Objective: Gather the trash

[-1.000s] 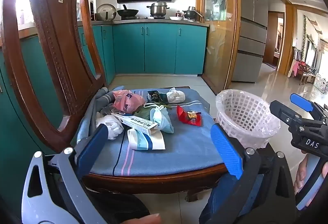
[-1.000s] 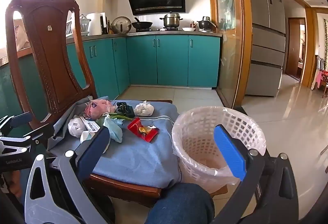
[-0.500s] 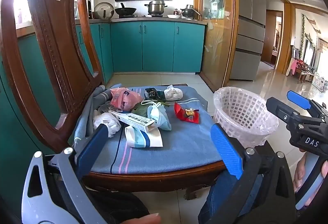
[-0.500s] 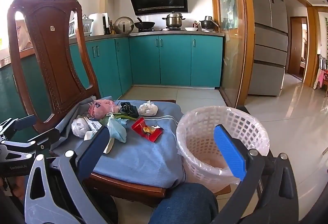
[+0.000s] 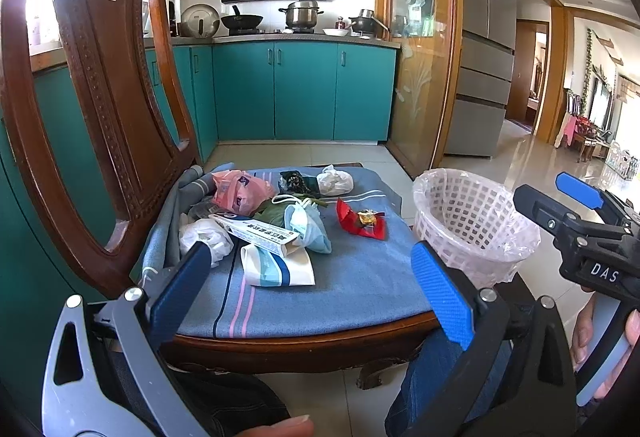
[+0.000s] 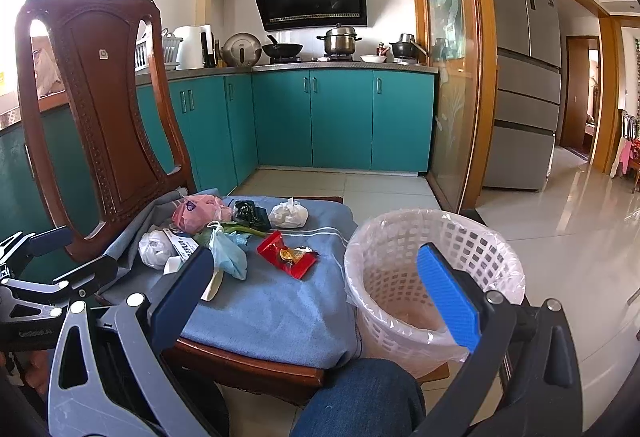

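Lying across the blue striped cloth (image 5: 352, 277) on the wooden chair (image 5: 100, 109) is a scatter of trash, all of it untouched by either tool. A long white toothpaste box (image 5: 256, 231) runs with its long axis from the chair back, far-left, down toward the near-right, resting on a flat white-and-blue pouch (image 5: 276, 269). Just beside it sit a light blue face mask (image 5: 308, 225), a pink plastic bag (image 5: 240, 191), two white crumpled bags (image 5: 204, 237) (image 5: 335, 180), a dark wrapper (image 5: 294, 181) and a red snack wrapper (image 5: 360, 223) lying open with a gold candy on it, its length slanting far-left to near-right.

At the right edge of the seat stands a white lattice wastebasket (image 5: 472, 221) lined with clear plastic, touching the cloth.

Both tongs are spread wide with nothing between the blue pads: the left gripper (image 5: 312, 285) hangs before the seat's front edge, and the right gripper (image 6: 316, 293) sits near the basket and the seat corner.

Only the right wrist view looks down into the basket, where the liner's bottom appears bare, and shows a jeans-clad knee (image 6: 360, 397) below. Only the left wrist view shows the pouch in full and a hand (image 5: 600, 337) gripping the right tool's handle.
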